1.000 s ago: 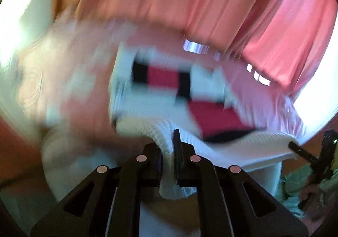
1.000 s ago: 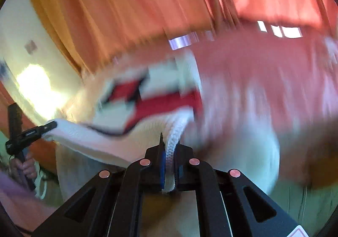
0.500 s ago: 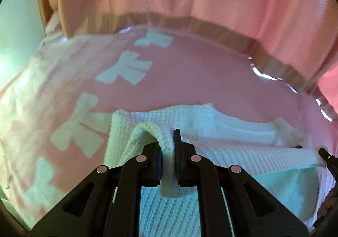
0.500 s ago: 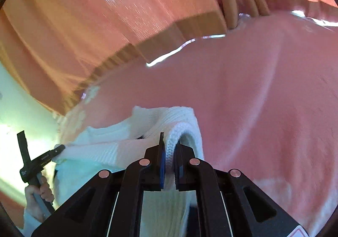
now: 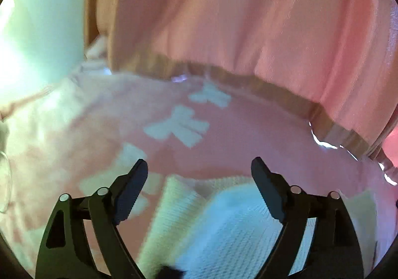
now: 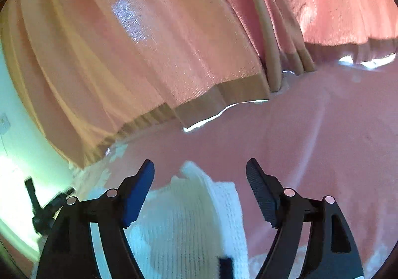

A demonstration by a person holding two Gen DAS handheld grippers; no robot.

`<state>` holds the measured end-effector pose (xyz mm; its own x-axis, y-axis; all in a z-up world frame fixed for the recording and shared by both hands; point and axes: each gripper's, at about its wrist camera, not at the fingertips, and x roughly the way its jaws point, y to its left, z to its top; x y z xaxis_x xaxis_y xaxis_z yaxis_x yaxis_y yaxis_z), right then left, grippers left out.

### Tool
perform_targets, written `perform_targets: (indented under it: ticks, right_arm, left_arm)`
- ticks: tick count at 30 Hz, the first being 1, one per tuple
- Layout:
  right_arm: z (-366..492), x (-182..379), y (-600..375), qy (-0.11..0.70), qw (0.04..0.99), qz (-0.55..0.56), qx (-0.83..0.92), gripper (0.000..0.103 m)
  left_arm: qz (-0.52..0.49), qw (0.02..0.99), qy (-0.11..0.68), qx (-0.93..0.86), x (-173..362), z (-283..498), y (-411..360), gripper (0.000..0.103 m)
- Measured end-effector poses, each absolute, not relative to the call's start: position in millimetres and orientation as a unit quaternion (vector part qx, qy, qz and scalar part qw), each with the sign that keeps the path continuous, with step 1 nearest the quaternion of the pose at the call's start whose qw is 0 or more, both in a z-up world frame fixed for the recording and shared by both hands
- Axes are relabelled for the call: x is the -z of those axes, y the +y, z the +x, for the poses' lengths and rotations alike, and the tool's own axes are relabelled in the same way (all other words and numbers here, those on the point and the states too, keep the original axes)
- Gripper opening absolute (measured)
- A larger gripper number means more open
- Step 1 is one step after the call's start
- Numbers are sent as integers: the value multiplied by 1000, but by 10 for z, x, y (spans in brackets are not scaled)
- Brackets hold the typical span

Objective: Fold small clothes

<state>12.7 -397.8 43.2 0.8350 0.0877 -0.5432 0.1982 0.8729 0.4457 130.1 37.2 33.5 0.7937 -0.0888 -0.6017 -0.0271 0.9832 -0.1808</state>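
Both your tongs are spread wide and pinch nothing. The left tongs (image 5: 199,167) have the white knitted garment (image 5: 223,224) just below and a little ahead of them, lying on the pink bed cover (image 5: 248,154) with pale bow shapes. In this view the cloth spreads mostly toward your right side, and its far edge runs across, left to right, just beyond the tips.

The right tongs (image 6: 200,169) look along a raised fold of the same white knitted garment (image 6: 194,216), which stands like a ridge between the two fingers and points away from you, toward the curtain (image 6: 174,42). Here the cloth lies mostly to your left side, and only bare cover is on the right.

So the garment lies between your two hands, with its long axis from one hand to the other, I judge. Both hands seem equally near. For the next fold, each hand probably must take the edge at its own side; how many layers already lie there I cannot tell.
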Motion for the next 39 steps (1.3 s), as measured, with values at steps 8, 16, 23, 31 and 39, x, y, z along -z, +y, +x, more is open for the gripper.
perform_targets:
  ticks: [8,16,23,31,39]
  right_arm:
    - [-288,72,-3380,411,900,135,54,59]
    - [-540,239,-3690,426,880,184,99,8]
    - [-604,144,-3732,409,881,221,89,16]
    - [36,-180,-2695,392,903,138,-113,13]
    - [563,317,-2646,432,892,98,-88,0]
  left_arm:
    - [-22,917,366,156,-131,699,-174,81]
    - [56,910,410,37,301,731,-126,70]
    - [41,917,392,54,137,694,-157,71]
    - [-1,914,391,109,-100,889,-440,77]
    - [5,902,427,59,273,1229,-251,79]
